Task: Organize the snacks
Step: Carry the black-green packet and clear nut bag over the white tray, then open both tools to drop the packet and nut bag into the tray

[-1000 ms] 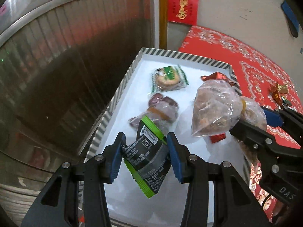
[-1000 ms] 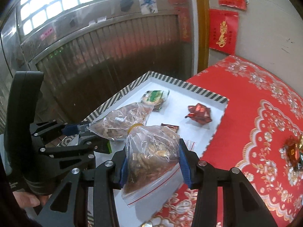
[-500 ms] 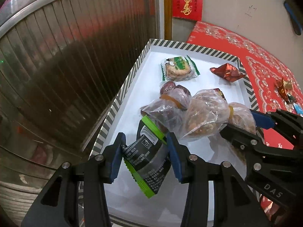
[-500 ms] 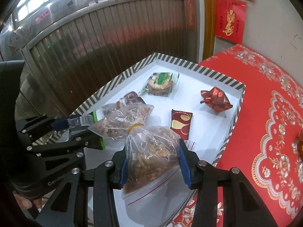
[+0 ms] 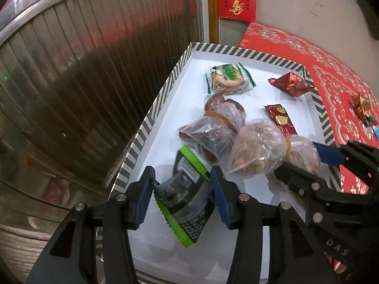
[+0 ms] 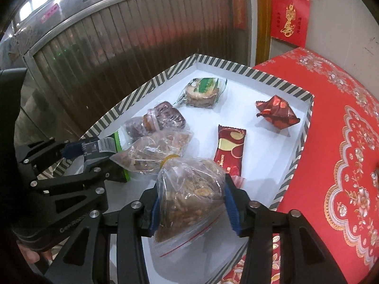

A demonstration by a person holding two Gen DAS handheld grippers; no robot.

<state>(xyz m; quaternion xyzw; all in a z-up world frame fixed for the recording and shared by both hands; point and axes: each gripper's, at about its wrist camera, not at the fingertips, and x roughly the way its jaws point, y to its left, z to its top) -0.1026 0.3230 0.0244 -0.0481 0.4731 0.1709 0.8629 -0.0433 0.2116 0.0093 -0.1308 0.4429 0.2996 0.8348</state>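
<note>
Snacks fill the striped tray (image 5: 151,120); both tongs are opening, left (image 5: 182,189) around the black-green packet (image 5: 187,201), right (image 6: 191,203) around the nut bag (image 6: 189,189).

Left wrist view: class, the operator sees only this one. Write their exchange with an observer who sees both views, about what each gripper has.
Operator: What is between the right gripper's pads?
Observer: A bag of nuts. The right gripper has a pad on each side of it, and its jaws are opening.
Operator: What is on the packet's far side?
Observer: A barcode label, on the packet between the pads of the left gripper, whose jaws are opening too.
</note>
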